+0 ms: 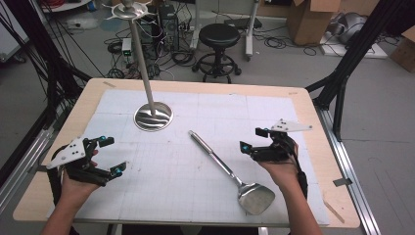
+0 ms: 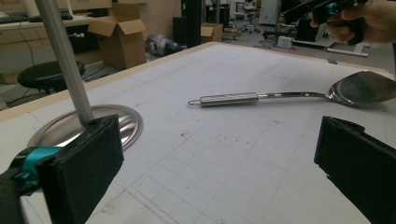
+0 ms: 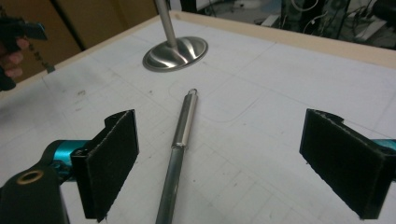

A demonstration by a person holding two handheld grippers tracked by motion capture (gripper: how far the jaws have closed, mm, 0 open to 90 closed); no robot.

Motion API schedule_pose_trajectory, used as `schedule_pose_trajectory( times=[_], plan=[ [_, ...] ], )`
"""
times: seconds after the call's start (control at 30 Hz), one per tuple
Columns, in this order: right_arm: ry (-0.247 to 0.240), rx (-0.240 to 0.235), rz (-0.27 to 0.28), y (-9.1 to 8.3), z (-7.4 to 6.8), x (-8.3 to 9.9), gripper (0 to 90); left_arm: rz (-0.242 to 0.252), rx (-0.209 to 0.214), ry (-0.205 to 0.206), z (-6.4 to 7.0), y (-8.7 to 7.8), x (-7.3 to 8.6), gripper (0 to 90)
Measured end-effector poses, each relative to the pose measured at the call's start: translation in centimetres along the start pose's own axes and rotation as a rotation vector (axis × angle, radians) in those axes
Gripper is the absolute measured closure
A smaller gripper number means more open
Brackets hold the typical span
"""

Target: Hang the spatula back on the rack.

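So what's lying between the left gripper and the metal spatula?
Nothing: in the high view, bare gridded mat separates the left gripper from the spatula.

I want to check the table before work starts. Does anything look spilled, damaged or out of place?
Nothing stands out. The metal spatula lies flat and whole on the white mat, apart from the stand's round base. Its pole leans only slightly. The mat has small dark specks, no spill.

No legible text, label or number; the boxes (image 1: 313, 17) beyond the table's far edge seem unmarked.
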State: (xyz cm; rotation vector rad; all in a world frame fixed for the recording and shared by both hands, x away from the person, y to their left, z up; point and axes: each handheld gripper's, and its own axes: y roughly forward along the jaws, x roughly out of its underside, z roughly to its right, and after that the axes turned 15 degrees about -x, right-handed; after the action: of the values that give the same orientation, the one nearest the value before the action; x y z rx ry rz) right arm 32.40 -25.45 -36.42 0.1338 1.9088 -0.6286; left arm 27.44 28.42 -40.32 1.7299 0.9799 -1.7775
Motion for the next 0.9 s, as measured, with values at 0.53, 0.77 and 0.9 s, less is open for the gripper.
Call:
schedule_pose_trajectory(
  times=[0.53, 0.77, 0.9],
  plan=[
    [-0.03, -0.018, -0.308, 9.7, 0.2, -3.6, 10.9, 0.008, -0.005, 0.002, 0.0, 0.0, -0.1, 1.7],
    [-0.023, -0.02, -0.407, 12.6, 0.6, -3.6, 10.9, 0.005, -0.006, 0.011, 0.0, 0.0, -0.2, 1.7],
    [-0.016, -0.011, -0.46, 13.7, 0.9, -3.1, 10.9, 0.002, -0.002, 0.008, 0.0, 0.1, -0.1, 1.7]
  ],
)
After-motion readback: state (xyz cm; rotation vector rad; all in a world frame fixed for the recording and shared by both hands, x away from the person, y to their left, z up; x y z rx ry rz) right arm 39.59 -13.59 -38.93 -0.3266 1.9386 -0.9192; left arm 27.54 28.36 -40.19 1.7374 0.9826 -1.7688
